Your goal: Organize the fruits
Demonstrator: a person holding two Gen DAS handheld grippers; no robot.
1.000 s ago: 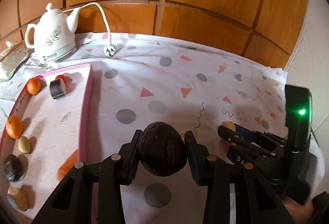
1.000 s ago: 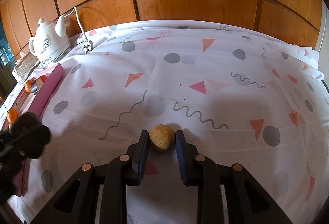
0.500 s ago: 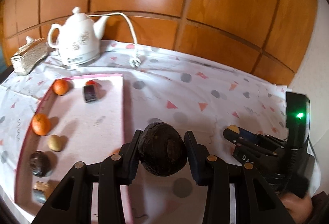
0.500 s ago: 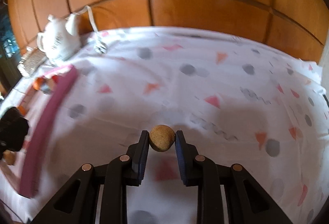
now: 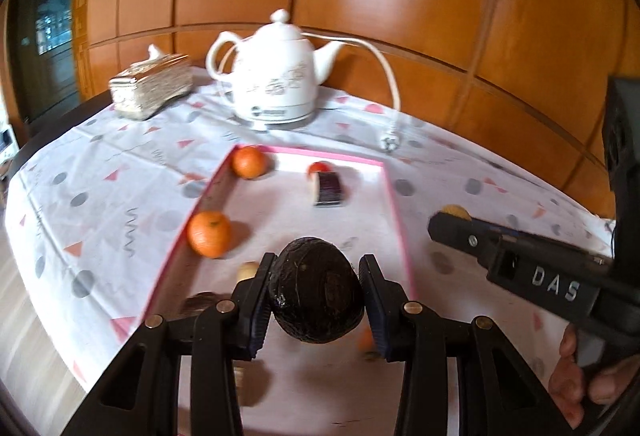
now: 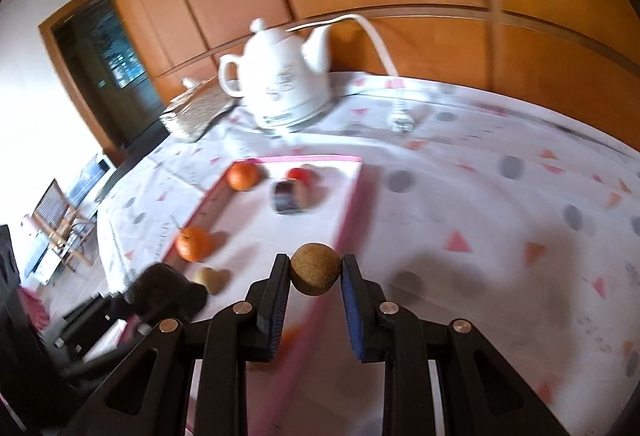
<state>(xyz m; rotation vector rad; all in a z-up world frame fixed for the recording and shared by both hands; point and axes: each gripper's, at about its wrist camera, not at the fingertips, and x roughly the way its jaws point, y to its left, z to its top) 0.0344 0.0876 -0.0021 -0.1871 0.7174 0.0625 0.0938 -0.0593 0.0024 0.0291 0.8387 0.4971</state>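
Observation:
My left gripper (image 5: 316, 296) is shut on a dark brown avocado (image 5: 316, 290) and holds it above the pink-rimmed tray (image 5: 394, 203). My right gripper (image 6: 315, 274) is shut on a small tan round fruit (image 6: 315, 274) above the tray's right rim (image 6: 352, 203); it also shows in the left wrist view (image 5: 450, 222). On the tray lie two oranges (image 5: 209, 234) (image 5: 249, 162), a red fruit (image 5: 319, 167), a dark purple piece (image 5: 328, 187) and other small fruits, partly hidden by the left fingers.
A white electric kettle (image 5: 276, 75) with its cord and plug (image 5: 389, 143) stands behind the tray. A glittery tissue box (image 5: 152, 89) sits at the back left. The patterned tablecloth (image 5: 100, 171) ends at the table's left edge.
Both grippers have swung left and come over the tray, each still holding its fruit. The kettle and tray now fill the middle of both views.

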